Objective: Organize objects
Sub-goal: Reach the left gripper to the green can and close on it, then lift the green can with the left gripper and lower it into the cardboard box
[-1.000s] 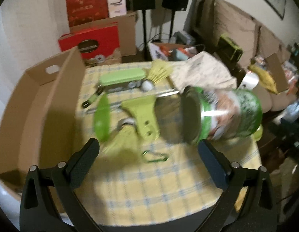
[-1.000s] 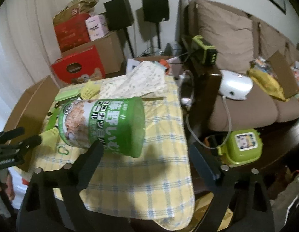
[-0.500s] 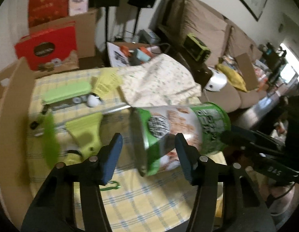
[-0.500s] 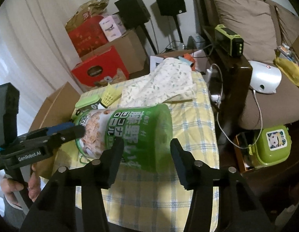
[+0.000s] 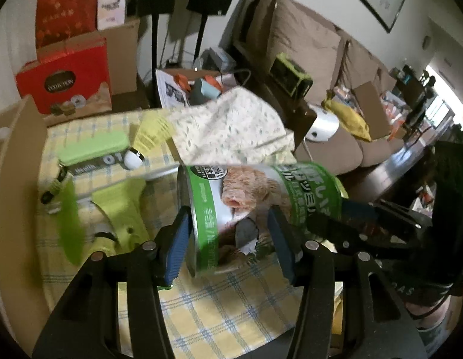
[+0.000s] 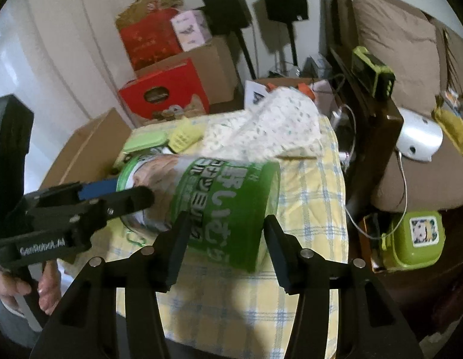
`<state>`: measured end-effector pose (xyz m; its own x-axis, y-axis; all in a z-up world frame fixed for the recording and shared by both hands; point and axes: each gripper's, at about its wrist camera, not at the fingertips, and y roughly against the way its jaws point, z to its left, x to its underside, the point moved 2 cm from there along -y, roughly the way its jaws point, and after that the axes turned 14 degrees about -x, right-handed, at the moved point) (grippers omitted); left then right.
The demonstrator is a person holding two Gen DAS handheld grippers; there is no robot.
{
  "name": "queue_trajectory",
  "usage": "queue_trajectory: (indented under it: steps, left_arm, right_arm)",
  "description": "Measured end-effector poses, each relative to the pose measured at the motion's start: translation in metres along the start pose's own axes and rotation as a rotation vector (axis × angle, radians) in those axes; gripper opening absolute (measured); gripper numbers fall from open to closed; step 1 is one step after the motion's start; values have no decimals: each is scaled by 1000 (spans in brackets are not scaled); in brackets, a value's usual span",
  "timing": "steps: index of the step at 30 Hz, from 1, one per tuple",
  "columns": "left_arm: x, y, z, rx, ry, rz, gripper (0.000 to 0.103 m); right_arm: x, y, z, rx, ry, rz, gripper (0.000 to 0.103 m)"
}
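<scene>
A big green can [image 5: 261,185] with Japanese print lies on its side over the yellow checked tablecloth [image 5: 231,305]. My left gripper [image 5: 228,239] clamps its metal-rimmed end, blue pads against the can's sides, jaws still closing. My right gripper [image 6: 225,245] clamps the other, green end of the can [image 6: 219,185], and its jaws are easing open slightly with the can between them. Each gripper shows in the other's view: the right gripper [image 5: 336,218] and the left gripper [image 6: 123,197], with a hand below it.
An open cardboard box [image 5: 13,179] stands at the table's left edge. Behind the can lie a green case [image 5: 93,149], a yellow shuttlecock [image 5: 150,134], a green tool [image 5: 117,203] and a patterned cloth [image 5: 231,125]. A brown sofa [image 6: 411,45] and a green lunchbox [image 6: 411,239] are at the right.
Both grippers went from wide open to clamped on the can's two ends. The left view swung right, so the cardboard box slid toward the left edge.
</scene>
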<state>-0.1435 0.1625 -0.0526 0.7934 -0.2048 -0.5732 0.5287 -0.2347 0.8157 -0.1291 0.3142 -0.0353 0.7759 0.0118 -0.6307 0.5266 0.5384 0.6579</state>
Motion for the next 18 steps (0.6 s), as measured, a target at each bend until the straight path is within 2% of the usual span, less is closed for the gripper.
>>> queue_trajectory:
  steps: [3, 9, 13, 18]
  left_arm:
    - [-7, 23, 9, 1, 6, -32, 49]
    - [-17, 78, 36, -42, 23, -96, 49]
    - [-21, 107, 75, -65, 75, -117, 49]
    - [-24, 131, 130, -108, 144, -128, 50]
  right_arm:
    - [-8, 13, 18, -9, 29, -14, 52]
    - [-32, 28, 66, -36, 107, -43, 52]
    - [-50, 26, 105, -76, 159, -51, 52]
    - [-66, 3, 158, -115, 222, -37, 52]
